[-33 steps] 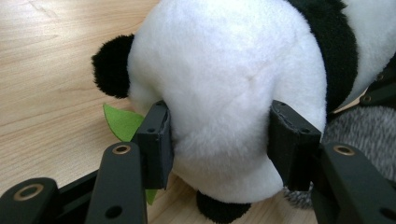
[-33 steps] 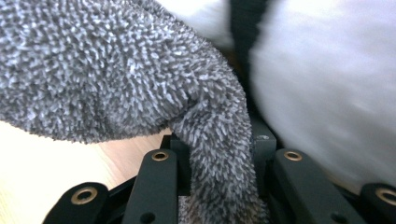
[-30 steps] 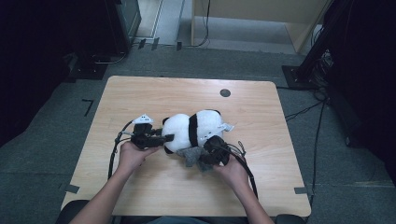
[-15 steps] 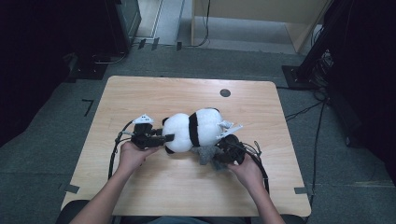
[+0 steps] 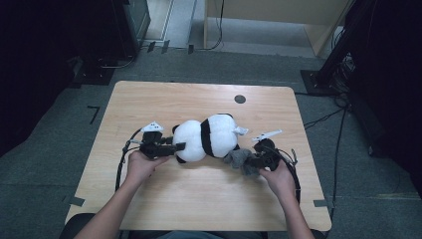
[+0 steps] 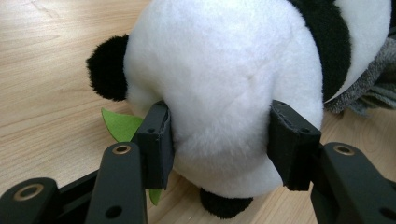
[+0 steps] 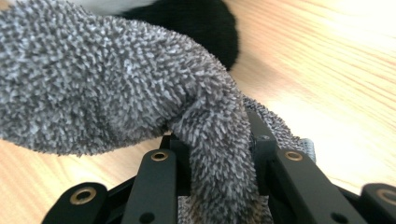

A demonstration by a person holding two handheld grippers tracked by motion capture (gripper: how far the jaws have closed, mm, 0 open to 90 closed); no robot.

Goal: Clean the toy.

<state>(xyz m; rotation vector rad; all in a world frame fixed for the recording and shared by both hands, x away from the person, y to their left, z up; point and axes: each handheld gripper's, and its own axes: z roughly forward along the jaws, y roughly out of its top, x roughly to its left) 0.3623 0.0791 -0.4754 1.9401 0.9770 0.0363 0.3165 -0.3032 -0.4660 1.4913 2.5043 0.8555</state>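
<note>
A plush panda (image 5: 206,138) lies on its side near the middle of the high view, on the pale wooden table (image 5: 199,199), with its white head end toward the left of the frame and its rump toward the right. The left gripper (image 5: 169,148) sits at centre left of that view, clamped on the panda's head; in the left gripper view the two black jaws press into the white fur from either side, low in the frame, with a black ear at upper left and a green felt leaf (image 6: 120,125) poking out beside the left jaw. The left hand (image 5: 141,167) rests on the table just below the gripper.

To the right of centre in the high view, a grey fuzzy sock (image 5: 237,160) stretches from the panda's rear end toward the right gripper (image 5: 251,162). That gripper has the sock pinched: in the right gripper view a fold of the grey pile runs down between the closed jaws at bottom centre, and the rest of the sock bulges across the upper left of the frame. A black part of the panda shows at top centre there, against the sock. The right hand (image 5: 278,178) holds its gripper just right of the sock, a little below the panda's level in the frame
</note>
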